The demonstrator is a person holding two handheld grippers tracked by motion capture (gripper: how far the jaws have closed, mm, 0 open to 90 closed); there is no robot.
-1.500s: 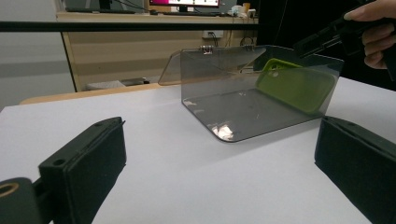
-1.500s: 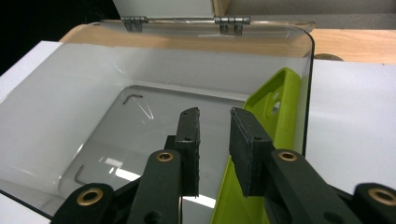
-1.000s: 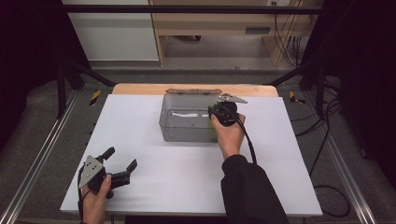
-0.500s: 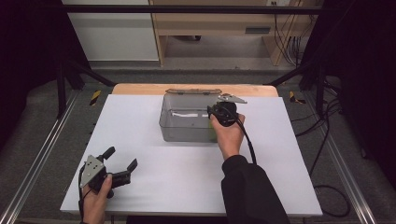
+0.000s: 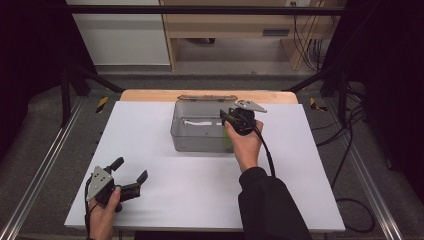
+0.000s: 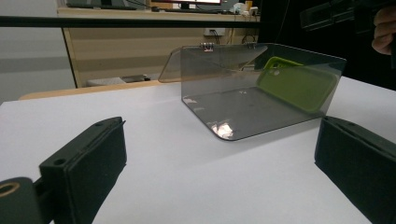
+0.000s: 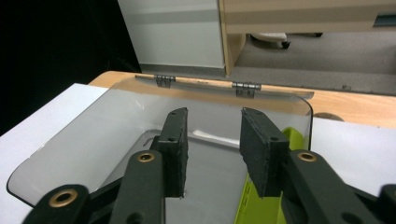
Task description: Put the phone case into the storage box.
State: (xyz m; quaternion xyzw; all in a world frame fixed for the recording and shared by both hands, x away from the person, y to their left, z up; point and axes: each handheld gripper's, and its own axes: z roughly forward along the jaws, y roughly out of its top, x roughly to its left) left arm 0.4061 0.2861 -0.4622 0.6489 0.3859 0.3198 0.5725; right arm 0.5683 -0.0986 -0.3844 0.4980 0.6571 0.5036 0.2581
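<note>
A clear grey box (image 5: pixel 197 145) stands at the back middle of the white table, its hinged lid (image 5: pixel 205 97) folded open behind it. Inside it, a lime green phone case (image 6: pixel 294 84) leans against the right wall (image 7: pixel 261 207). My right gripper (image 5: pixel 226 116) hovers over the box's right side and points down into it (image 7: pixel 212 135). Its jaws have just been opening; nothing is between the pads, and the case sits below the right one. My left gripper (image 5: pixel 132 168) rests near the table's front left corner, wide open and empty (image 6: pixel 219 154), and faces the box.
The white table top (image 5: pixel 150 130) has a wooden strip (image 5: pixel 140 95) along its back edge. Metal frame rails (image 5: pixel 45 165) run along both sides. A wooden desk (image 5: pixel 235 25) and cables (image 5: pixel 350 130) lie beyond on the floor.
</note>
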